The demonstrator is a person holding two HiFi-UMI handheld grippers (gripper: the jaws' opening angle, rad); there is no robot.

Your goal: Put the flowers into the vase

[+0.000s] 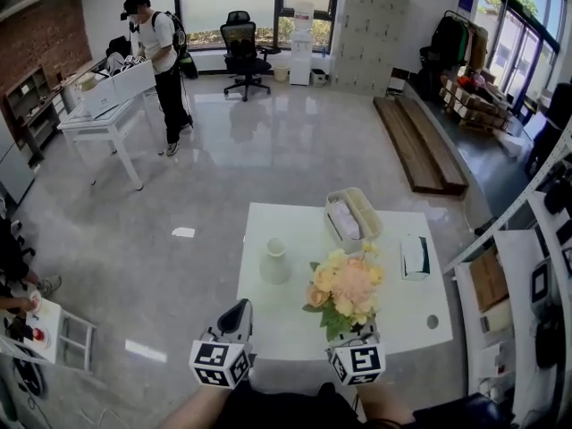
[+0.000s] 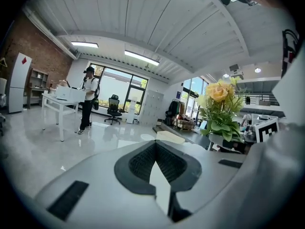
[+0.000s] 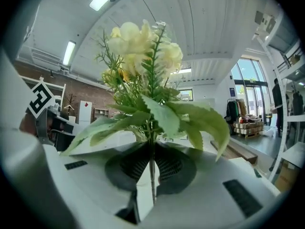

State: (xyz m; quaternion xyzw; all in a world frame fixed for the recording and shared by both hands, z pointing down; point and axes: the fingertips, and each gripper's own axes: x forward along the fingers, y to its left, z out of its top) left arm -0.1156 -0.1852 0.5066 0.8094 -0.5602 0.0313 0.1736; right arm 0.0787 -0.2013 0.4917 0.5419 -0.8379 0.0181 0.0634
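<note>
- right gripper (image 3: 151, 168): jaws closed on the thin stem (image 3: 151, 175) of the flowers (image 3: 143, 46). the pads clamp low on the stem, under the leaves, so the blooms stand upright above the claw and the stem end stays free for the vase mouth.
- in the head view the flowers (image 1: 344, 286) are over the near part of the white table (image 1: 286, 333), above the right gripper (image 1: 356, 342), not yet in the vase.
- vase (image 1: 275, 262): white, narrow neck, upright on the table, to the left of the bouquet and apart from it. it looks empty, i think.
- left gripper (image 2: 156, 163): jaws together at the tips, nothing between them. it is at the near table edge (image 1: 236, 315), close to the vase side, prob. kept ready to steady the vase.
- other things: a pale basket (image 1: 353, 214) at the far edge and a small packet (image 1: 415, 257) at the right, both away from the vase.
- next, in my judgement: bring the stem over the neck and lower it straight, bc the opening is small.
</note>
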